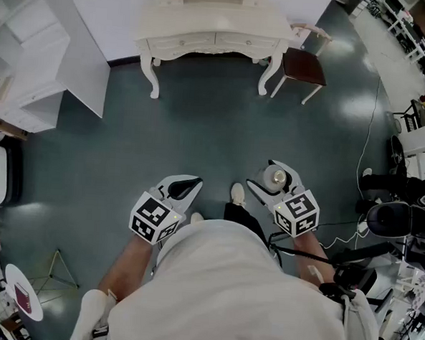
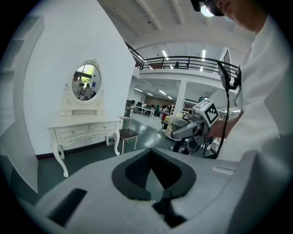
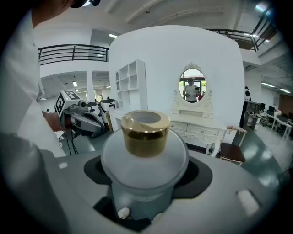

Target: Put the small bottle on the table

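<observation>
The right gripper point(image 1: 262, 174) is clamped on the small bottle point(image 3: 143, 161), a frosted white round one with a gold cap point(image 3: 145, 133), holding it upright above the dark floor point(image 1: 200, 129). The left gripper point(image 1: 185, 188), just to its left, has its jaws brought together with nothing between them. The white dressing table point(image 1: 206, 39) stands far ahead against the wall, well apart from the bottle, with a chair point(image 1: 303, 66) at its right.

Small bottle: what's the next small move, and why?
Probably carry it forward to the table. The right hand-held gripper already grips the small bottle, upright, but the table stands ahead across the floor, seemingly beyond reach.
</observation>
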